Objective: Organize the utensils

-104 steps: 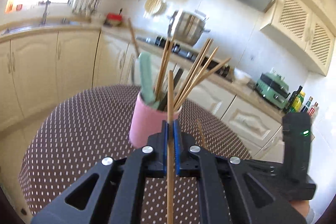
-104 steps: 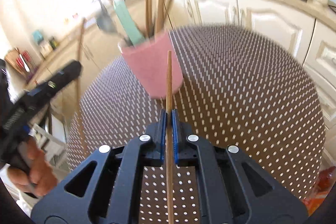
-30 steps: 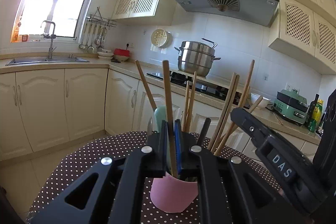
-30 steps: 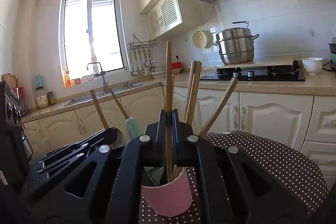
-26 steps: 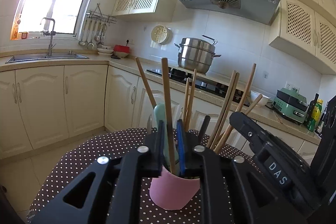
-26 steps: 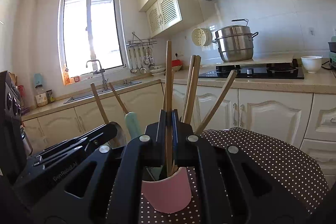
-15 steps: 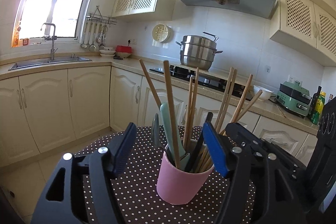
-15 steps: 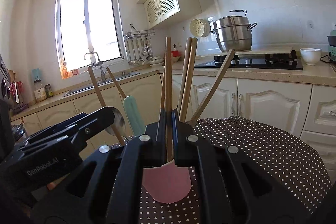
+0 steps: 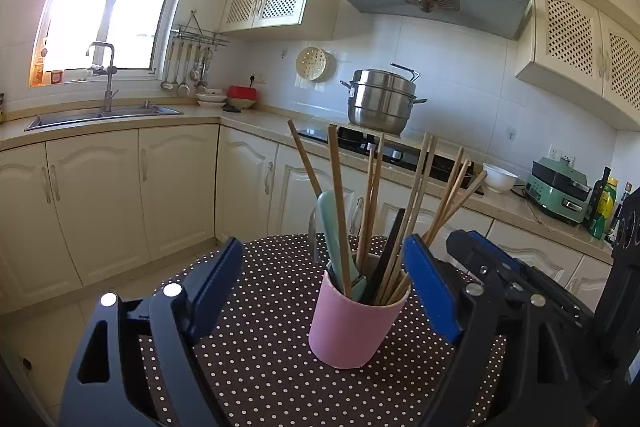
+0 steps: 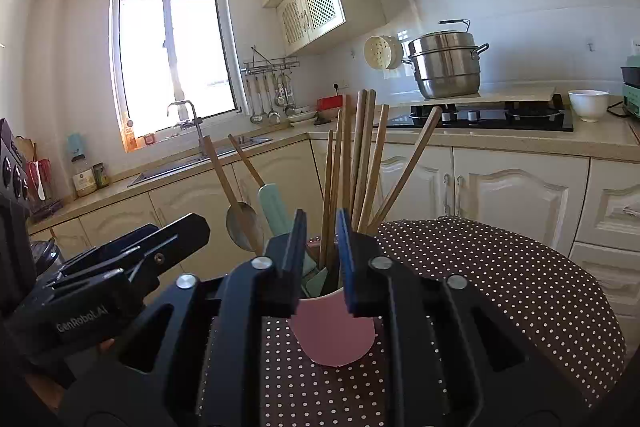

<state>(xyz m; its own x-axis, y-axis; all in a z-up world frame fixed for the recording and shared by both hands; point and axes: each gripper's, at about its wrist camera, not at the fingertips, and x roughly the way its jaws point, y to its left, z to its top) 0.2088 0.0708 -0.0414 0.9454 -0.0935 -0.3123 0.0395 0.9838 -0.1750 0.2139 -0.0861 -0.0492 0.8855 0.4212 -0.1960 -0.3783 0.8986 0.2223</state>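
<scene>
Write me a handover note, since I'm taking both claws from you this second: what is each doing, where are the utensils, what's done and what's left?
Left claw: jaws wide and opening, empty, either side of the pink cup.
Right claw: jaws narrowly apart and opening, gripping nothing; chopsticks stand just beyond.
Utensils: chopsticks, green spatula and metal ladle all upright in the cup on the dotted table.
Done: no utensils lie loose on the visible table.
Left: probably only backing both claws away.
</scene>
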